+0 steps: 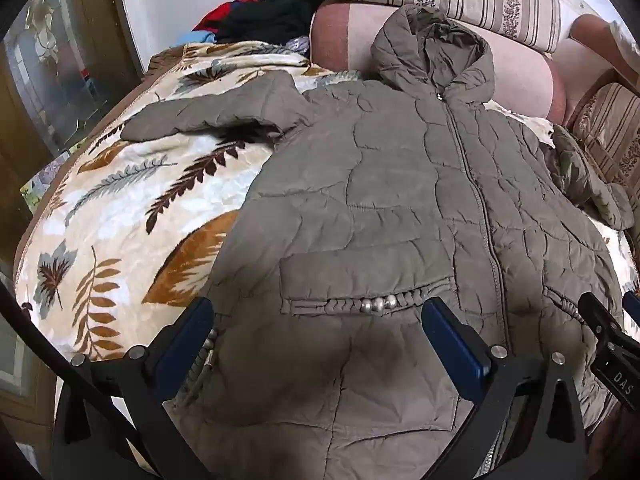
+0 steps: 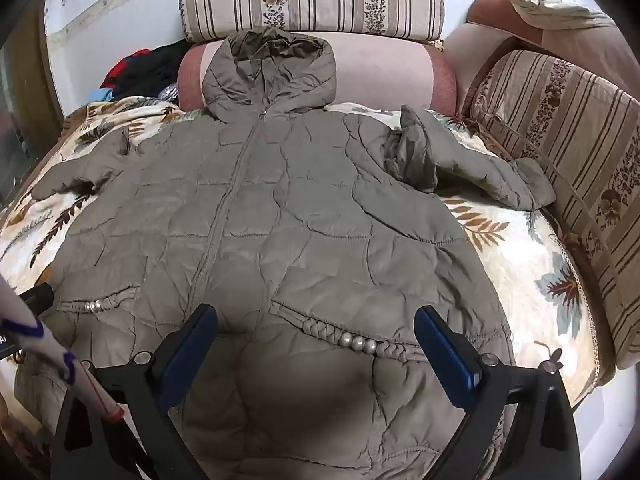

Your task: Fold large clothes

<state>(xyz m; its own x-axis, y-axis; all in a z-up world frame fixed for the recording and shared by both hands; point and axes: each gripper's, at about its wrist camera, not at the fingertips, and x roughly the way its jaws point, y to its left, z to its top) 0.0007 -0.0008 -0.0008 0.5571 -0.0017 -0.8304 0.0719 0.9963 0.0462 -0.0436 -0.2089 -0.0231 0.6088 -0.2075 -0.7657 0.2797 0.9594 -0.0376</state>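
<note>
One jacket [image 1: 400,200] lies zipped, front up, flat on the leaf-print blanket [image 1: 120,208], likely so it folds evenly. Left gripper [image 1: 320,344] and right gripper [image 2: 316,348] both spread wide, holding nothing; hem panel lies between each pair of fingers. Two sleeves out sideways, two beaded pockets, one hood beyond the fingertips.

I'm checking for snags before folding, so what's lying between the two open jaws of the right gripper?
In the right wrist view, the right gripper has only the jacket between its jaws: the pocket flap, trimmed with braid and three silver beads.
</note>
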